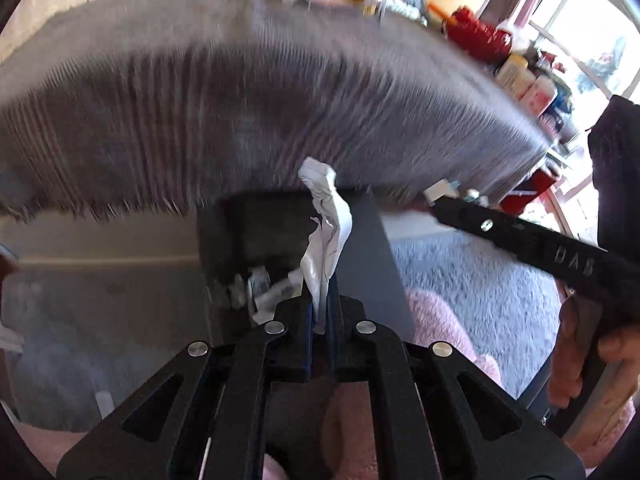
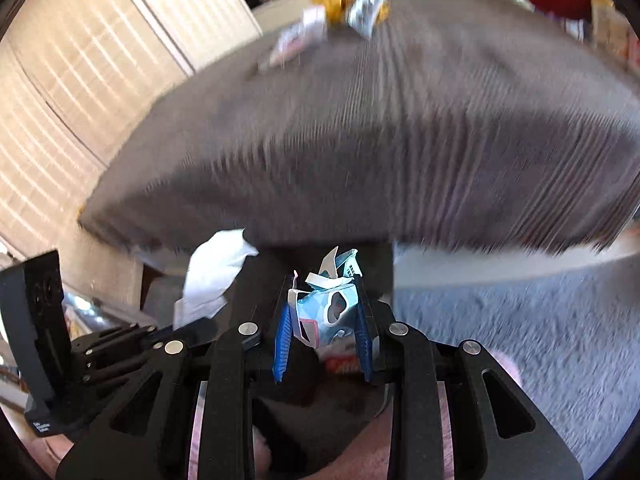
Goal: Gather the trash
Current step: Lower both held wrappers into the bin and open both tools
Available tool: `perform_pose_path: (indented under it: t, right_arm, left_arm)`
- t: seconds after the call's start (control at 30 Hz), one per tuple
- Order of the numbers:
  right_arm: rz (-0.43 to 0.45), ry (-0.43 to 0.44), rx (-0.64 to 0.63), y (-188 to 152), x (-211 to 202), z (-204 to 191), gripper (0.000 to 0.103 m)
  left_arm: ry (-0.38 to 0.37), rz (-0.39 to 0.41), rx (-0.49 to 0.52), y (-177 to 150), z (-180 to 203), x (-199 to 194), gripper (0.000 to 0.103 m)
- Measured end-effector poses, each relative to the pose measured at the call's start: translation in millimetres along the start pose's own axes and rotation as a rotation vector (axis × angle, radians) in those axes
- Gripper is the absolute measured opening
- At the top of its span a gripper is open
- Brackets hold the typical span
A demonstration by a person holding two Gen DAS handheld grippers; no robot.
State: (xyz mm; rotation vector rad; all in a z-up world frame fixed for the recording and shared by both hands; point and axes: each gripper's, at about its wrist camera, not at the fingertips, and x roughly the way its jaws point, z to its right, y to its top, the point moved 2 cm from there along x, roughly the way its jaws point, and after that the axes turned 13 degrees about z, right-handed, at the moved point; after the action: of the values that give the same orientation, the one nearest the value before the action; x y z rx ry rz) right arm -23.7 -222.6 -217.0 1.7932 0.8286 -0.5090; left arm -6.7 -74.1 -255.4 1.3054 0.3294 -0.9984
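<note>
**White paper and blue wrapper both clamped, both claws over the dark bin**

Left wrist view: White crumpled paper (image 1: 326,236) stands up from the left gripper (image 1: 320,312), whose blue pads are pressed together on its lower end. Directly behind the paper is a dark bin (image 1: 236,236), set below the fringed edge of a grey ribbed cloth (image 1: 260,92). Scraps of light trash (image 1: 264,288) lie inside the bin, near its lower wall. The right gripper (image 1: 444,204) enters from the right as a black bar, with a hand (image 1: 588,356) wrapped around its handle. Grey shaggy rug (image 1: 472,280) covers the floor to the right (whole frame is motion-blurred).

Right wrist view: the right gripper (image 2: 324,320) is closed on a crushed blue-and-white wrapper (image 2: 326,304), one blue pad against each side. The dark bin (image 2: 272,276) lies just beyond it, under the cloth edge (image 2: 360,128). The left gripper (image 2: 192,324) sits at the left, white paper (image 2: 216,276) rising from it. Further wrappers (image 2: 344,8) rest on the cloth's far side, details too blurred to read.
</note>
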Motion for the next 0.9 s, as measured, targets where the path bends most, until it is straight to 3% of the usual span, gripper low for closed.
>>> perform_pose_path:
  t: [0.27, 0.47, 0.67, 0.77, 0.83, 0.9]
  right_arm:
    - [-0.088, -0.02, -0.037, -20, 31, -10, 0.03]
    - [-0.097, -0.017, -0.038, -15, 37, -14, 0.031]
    - [-0.079, -0.014, -0.029, -8, 35, -15, 0.043]
    - [-0.072, -0.021, -0.019, -5, 33, -13, 0.051]
    - [-0.069, -0.03, -0.015, -4, 32, -12, 0.058]
    - [-0.061, -0.047, -0.012, -4, 30, -9, 0.067]
  left_arm:
    - [0.031, -0.096, 0.01, -24, -11, 35, 0.005]
    - [0.028, -0.102, 0.021, -30, -7, 41, 0.007]
    - [0.011, -0.097, -0.012, -29, -18, 38, 0.01]
    - [0.007, -0.088, -0.022, -28, -20, 36, 0.025]
    - [0.009, -0.073, -0.026, -27, -17, 35, 0.048]
    - [0.019, -0.058, -0.021, -24, -18, 31, 0.061]
